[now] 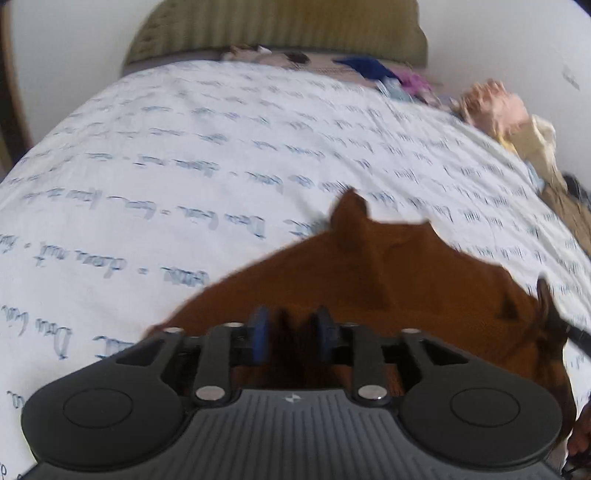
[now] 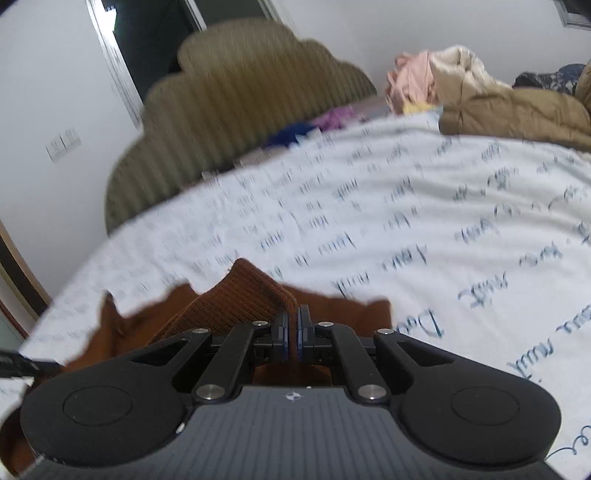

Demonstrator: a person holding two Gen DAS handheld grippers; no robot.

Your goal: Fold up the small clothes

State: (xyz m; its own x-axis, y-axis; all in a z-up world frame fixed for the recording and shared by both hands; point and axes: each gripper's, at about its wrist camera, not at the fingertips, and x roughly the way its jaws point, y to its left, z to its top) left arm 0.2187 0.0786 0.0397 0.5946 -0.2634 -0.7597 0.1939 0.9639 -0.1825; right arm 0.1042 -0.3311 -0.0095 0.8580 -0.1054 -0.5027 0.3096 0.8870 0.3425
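Observation:
A small brown knitted garment (image 1: 388, 273) lies on the white bedsheet with blue writing (image 1: 184, 155). My left gripper (image 1: 291, 332) is low over the garment's near edge, its blue pads (image 1: 260, 332) a hand's width apart with brown cloth between them; whether they pinch it is unclear. In the right wrist view my right gripper (image 2: 293, 332) is shut on a ribbed edge of the brown garment (image 2: 236, 299), lifting that fold above the sheet (image 2: 424, 206). The other gripper's tip shows at the far left (image 2: 22, 363).
An olive ribbed headboard (image 1: 280, 29) stands at the far end of the bed. Loose clothes lie along the far edge: blue and purple items (image 1: 373, 68), a pink and cream pile (image 2: 436, 77) and a tan quilted jacket (image 2: 517, 114). White walls surround the bed.

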